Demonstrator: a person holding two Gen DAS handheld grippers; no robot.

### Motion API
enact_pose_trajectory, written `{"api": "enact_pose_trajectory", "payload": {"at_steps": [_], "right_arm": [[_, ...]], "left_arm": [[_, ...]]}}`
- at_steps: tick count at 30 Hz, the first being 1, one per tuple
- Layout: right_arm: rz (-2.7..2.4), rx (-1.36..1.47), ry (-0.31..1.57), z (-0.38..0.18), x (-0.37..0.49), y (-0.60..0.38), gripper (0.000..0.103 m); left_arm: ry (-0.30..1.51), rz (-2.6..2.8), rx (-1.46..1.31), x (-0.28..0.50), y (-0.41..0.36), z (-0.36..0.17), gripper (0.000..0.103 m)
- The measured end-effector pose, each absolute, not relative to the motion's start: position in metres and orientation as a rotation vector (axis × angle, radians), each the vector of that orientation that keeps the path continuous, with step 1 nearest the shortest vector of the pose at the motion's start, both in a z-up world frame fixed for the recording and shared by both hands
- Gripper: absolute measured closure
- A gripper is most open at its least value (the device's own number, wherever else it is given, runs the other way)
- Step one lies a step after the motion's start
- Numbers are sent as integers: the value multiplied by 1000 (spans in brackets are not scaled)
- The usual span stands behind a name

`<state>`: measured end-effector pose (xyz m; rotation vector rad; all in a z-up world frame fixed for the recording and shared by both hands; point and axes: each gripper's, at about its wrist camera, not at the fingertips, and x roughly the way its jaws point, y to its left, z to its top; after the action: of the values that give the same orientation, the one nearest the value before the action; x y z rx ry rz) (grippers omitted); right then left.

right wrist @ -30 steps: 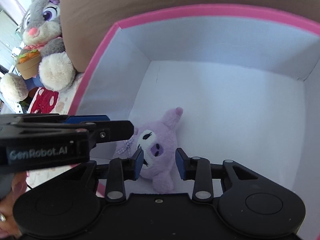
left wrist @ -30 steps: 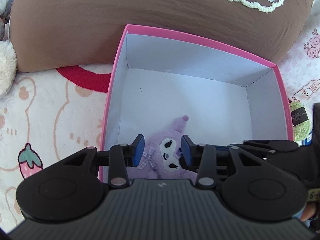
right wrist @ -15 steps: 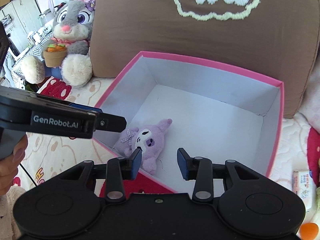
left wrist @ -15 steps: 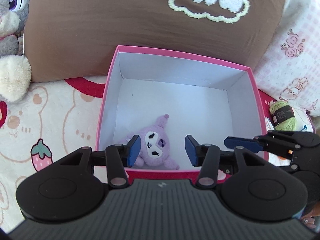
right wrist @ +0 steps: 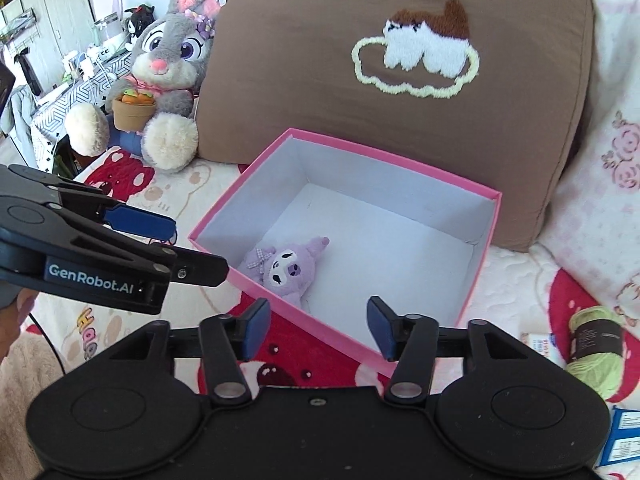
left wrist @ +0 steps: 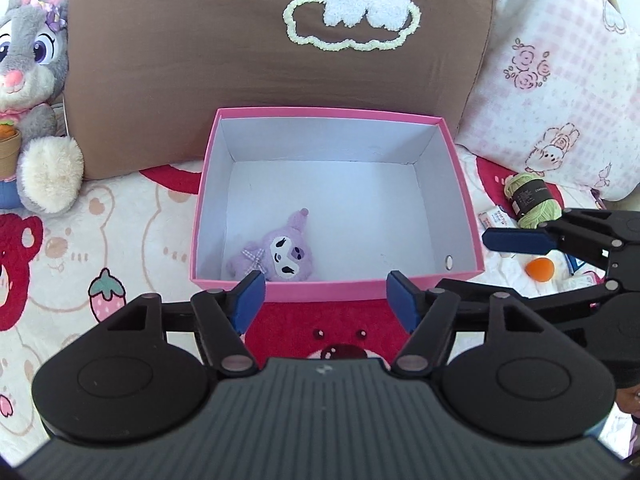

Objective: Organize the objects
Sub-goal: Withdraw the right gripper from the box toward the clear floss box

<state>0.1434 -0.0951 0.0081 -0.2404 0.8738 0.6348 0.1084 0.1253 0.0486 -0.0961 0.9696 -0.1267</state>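
Note:
A small purple plush point(left wrist: 280, 254) lies in the near left corner of the pink box point(left wrist: 340, 290); it also shows in the right wrist view point(right wrist: 286, 270), inside the box point(right wrist: 348, 344). My left gripper point(left wrist: 326, 306) is open and empty, just in front of the box's near wall. My right gripper point(right wrist: 316, 328) is open and empty, near the box's near corner. The right gripper also shows at the right of the left wrist view point(left wrist: 560, 256), and the left gripper at the left of the right wrist view point(right wrist: 160, 248).
A brown cushion point(left wrist: 272, 52) stands behind the box, a grey rabbit plush point(left wrist: 32, 92) to its left. Right of the box lie a green yarn ball point(left wrist: 530, 200), an orange ball point(left wrist: 540, 269) and small packets point(right wrist: 538, 346). A pink pillow point(left wrist: 560, 80) is at the right.
Both grippers have drawn back up and out of the box and opened wider. The purple plush stays lying in the box.

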Motion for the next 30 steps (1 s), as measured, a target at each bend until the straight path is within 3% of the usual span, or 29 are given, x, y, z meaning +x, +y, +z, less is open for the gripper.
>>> {"api": "enact_pose_trajectory", "payload": {"at_steps": [14,27,30], "right_arm": [[625,-239,853,27,107,-138,20],[575,-242,892,31,84,-172,16],[566,-251,915,30,79,-179,16]], "left_arm": [[927,-135,-41,63,92,76,26],[968,-173,-19,38,67,75,17],[956,-194,-3,27,59,74,10]]}}
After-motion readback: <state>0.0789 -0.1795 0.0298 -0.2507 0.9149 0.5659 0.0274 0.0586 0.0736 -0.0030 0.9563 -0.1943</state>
